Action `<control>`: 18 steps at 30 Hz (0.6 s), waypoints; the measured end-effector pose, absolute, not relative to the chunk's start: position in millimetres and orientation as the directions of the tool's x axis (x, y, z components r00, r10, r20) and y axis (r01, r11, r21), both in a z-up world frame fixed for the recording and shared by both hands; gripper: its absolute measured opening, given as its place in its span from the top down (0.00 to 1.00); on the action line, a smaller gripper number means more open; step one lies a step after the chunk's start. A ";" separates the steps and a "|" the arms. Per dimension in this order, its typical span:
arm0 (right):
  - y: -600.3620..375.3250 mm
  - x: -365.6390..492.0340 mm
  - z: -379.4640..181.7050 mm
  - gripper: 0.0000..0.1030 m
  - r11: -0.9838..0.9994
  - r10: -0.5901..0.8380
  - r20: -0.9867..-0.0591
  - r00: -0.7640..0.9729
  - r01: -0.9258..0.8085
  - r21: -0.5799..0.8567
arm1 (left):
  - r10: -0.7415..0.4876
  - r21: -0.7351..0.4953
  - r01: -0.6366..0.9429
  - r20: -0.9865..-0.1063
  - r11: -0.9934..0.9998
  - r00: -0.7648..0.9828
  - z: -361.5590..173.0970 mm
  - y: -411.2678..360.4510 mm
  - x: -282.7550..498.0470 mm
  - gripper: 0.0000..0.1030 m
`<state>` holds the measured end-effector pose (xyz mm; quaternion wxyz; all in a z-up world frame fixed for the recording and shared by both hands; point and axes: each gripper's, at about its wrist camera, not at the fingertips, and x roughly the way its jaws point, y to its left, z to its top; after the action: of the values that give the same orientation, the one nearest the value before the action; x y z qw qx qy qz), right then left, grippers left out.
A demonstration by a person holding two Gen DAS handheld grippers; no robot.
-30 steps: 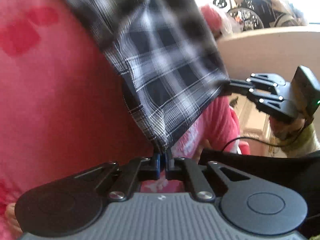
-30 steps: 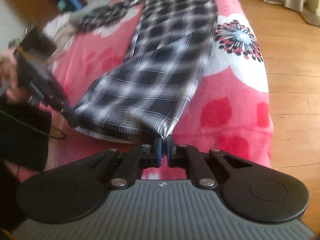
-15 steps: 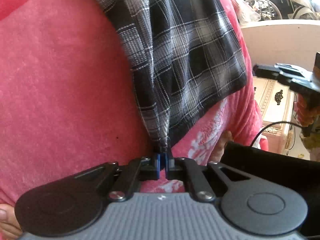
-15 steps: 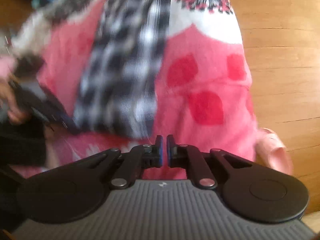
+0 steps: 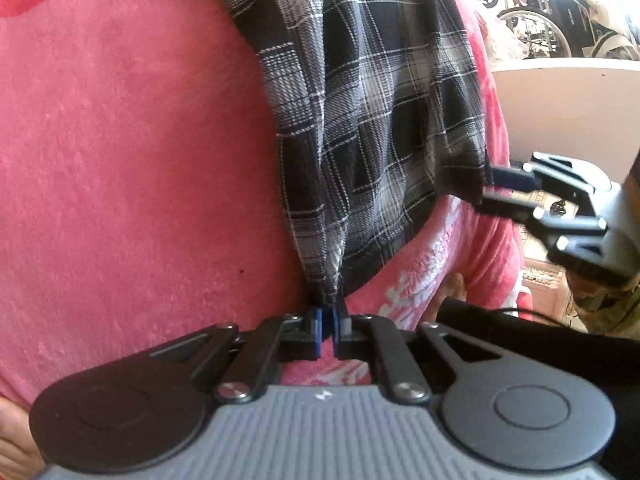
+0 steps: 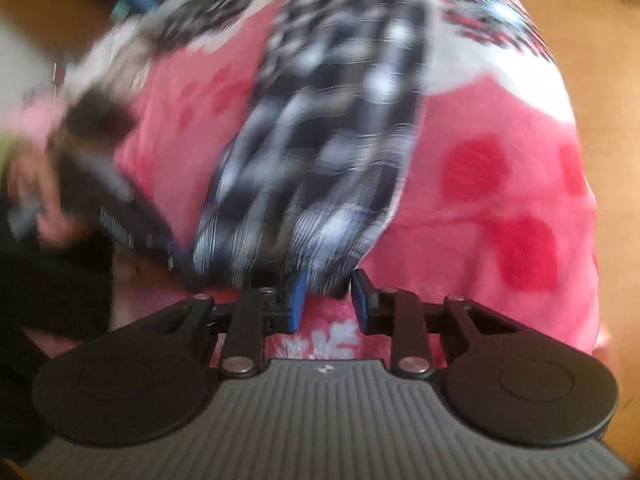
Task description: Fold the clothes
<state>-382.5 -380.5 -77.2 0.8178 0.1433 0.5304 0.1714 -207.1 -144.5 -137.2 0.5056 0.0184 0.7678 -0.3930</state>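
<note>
A black-and-white plaid garment (image 5: 380, 120) lies lengthwise on a pink blanket (image 5: 140, 160). My left gripper (image 5: 328, 312) is shut on its near corner, and the cloth bunches into a pleat at the pads. In the left wrist view my right gripper (image 5: 486, 188) reaches the garment's other near corner from the right. The right wrist view is blurred: the right gripper (image 6: 326, 284) has its jaws opening, the plaid garment's (image 6: 328, 140) hem sits at the tips between the blue pads, and the pads do not press it. The left gripper (image 6: 176, 256) shows blurred at the left.
The blanket (image 6: 480, 180) carries red spots and a white flower patch and falls off at the right to a wooden floor (image 6: 600, 40). A white low wall (image 5: 560, 112) and parked wheels (image 5: 540, 28) stand beyond. Dark clothing of the person (image 5: 540, 340) fills the lower right.
The garment has come down flatter on the blanket. My right gripper let the corner go, drew away, then came back to the hem with its jaws apart. The left grip stays.
</note>
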 end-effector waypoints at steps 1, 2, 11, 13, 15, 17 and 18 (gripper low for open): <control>-373.9 -383.1 -76.9 0.76 0.906 0.422 -0.827 0.371 -0.154 0.394 | -0.368 -0.585 0.425 -0.790 0.691 -0.490 -137.4 -144.4 -206.8 0.92; -371.3 -384.6 -77.1 0.76 0.907 0.421 -0.829 0.368 -0.166 0.387 | -0.368 -0.586 0.423 -0.789 0.691 -0.491 -137.5 -144.1 -206.1 0.92; -440.4 -395.7 -87.4 0.73 0.800 0.447 -0.746 0.493 0.152 0.580 | -0.384 -0.593 0.399 -0.783 0.700 -0.489 -140.5 -138.7 -205.5 0.92; -445.5 -394.1 -96.5 0.73 0.781 0.443 -0.741 0.504 0.189 0.595 | -0.386 -0.592 0.392 -0.783 0.704 -0.488 -142.2 -138.9 -206.3 0.92; -440.5 -390.6 -108.2 0.72 0.769 0.460 -0.736 0.497 0.192 0.610 | -0.388 -0.590 0.384 -0.784 0.710 -0.485 -142.8 -137.9 -204.7 0.92; -430.6 -388.6 -110.7 0.79 0.786 0.456 -0.741 0.492 0.167 0.595 | -0.399 -0.595 0.352 -0.775 0.723 -0.490 -145.1 -137.9 -210.3 0.93; -425.3 -387.6 -105.8 0.98 0.816 0.437 -0.758 0.484 0.142 0.561 | -0.411 -0.605 0.307 -0.757 0.734 -0.509 -147.2 -136.4 -210.9 0.93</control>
<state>-387.6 -425.3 -105.8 0.8113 0.2897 0.4997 0.0910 -210.9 -136.4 -147.2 0.4946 -0.0328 0.7890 -0.3631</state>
